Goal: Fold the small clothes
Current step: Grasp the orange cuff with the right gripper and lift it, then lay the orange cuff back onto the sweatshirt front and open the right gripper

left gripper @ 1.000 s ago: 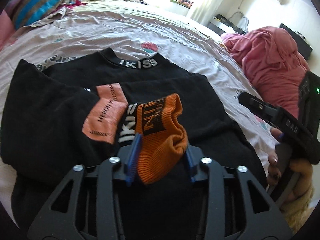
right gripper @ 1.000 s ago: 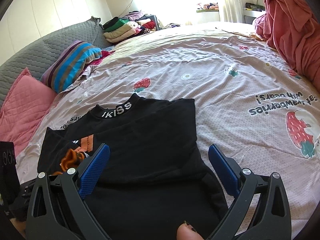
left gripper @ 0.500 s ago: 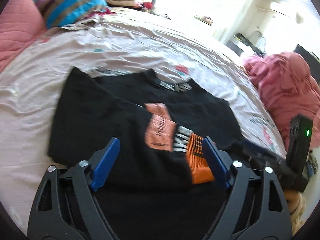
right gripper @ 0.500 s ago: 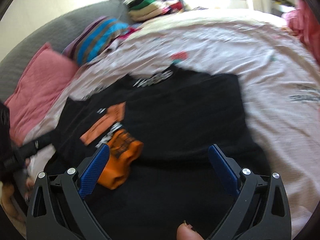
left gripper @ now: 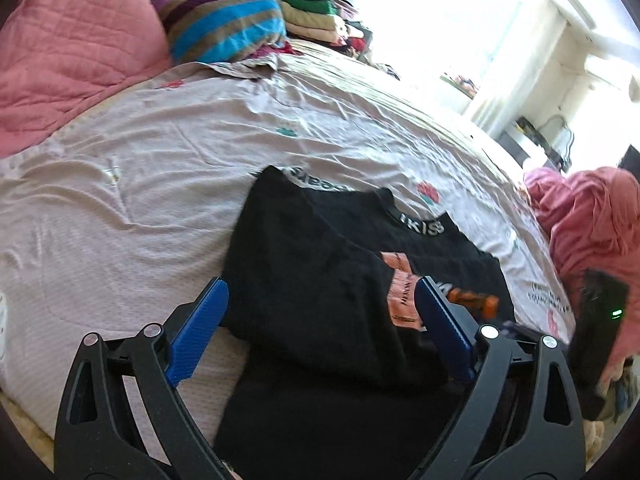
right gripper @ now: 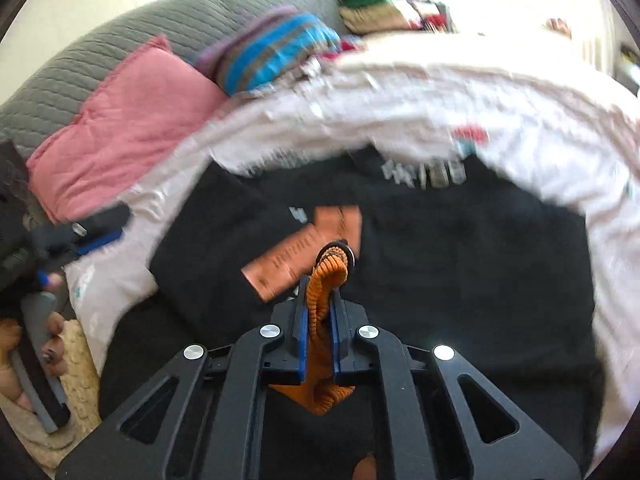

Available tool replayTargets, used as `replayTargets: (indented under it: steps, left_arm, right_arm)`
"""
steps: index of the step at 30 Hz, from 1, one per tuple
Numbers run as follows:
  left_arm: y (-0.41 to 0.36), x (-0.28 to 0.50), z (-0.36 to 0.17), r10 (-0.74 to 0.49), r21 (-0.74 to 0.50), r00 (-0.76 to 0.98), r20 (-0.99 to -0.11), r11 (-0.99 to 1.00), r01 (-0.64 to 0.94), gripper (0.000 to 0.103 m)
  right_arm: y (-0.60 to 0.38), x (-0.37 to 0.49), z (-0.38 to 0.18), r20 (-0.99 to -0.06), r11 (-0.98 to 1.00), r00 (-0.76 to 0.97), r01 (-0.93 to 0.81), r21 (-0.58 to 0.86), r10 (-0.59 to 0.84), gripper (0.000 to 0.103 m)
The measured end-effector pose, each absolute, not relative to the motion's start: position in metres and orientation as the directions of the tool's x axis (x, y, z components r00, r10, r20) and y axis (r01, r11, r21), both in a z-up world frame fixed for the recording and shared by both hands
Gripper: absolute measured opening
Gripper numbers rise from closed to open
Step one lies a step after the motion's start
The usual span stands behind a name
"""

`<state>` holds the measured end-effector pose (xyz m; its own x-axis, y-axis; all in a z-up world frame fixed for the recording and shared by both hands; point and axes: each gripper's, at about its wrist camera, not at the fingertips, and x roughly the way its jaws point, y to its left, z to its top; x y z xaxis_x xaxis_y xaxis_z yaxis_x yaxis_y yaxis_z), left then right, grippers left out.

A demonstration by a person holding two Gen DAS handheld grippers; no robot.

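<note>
A black sweater with an "IKISS" collar lies on the bed, one sleeve folded across its chest. That sleeve carries a salmon label and ends in an orange ribbed cuff. My left gripper hovers over the sweater's left half, its jaws opening, and its pads press on nothing. In the right wrist view my right gripper is shut on the orange cuff, pinched upright between the blue pads above the sweater. The left gripper shows at that view's left edge.
A pink pillow and a striped pillow lie at the head of the bed, with stacked folded clothes behind. A pink heap of cloth sits at the right. The strawberry-print sheet spreads around the sweater.
The left gripper let go of the orange cuff, opened wide and drew back to the left. The right gripper swung over to the cuff and shut on it.
</note>
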<state>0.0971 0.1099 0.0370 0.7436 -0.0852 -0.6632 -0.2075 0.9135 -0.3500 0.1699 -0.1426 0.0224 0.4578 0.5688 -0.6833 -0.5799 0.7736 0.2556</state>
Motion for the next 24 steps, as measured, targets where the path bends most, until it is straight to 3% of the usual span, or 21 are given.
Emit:
replayTargets:
  steps: [5,10,15,24]
  left_arm:
    - [0.126,0.09,0.036,-0.059,-0.363,0.749,-0.66,0.898,-0.249,0.087]
    - [0.138,0.085,0.035,-0.049,-0.382,0.756,-0.653,0.883,-0.272,0.087]
    - [0.141,0.082,0.037,-0.05,-0.388,0.761,-0.647,0.88,-0.272,0.087]
    - [0.138,0.088,0.037,-0.039,-0.368,0.755,-0.655,0.889,-0.273,0.087]
  right_arm:
    - [-0.145,0.173,0.073,-0.587,0.741,0.522,-0.636,0.215,0.618,0.007]
    - [-0.163,0.185,0.099,-0.53,0.78,0.621,-0.611,0.133,0.577,0.006]
    - [-0.187,0.205,0.086,-0.553,0.858,0.704,-0.511,0.04,0.445,0.006]
    - [-0.221,0.211,0.05,-0.596,0.903,0.714,-0.427,0.043,0.366,0.006]
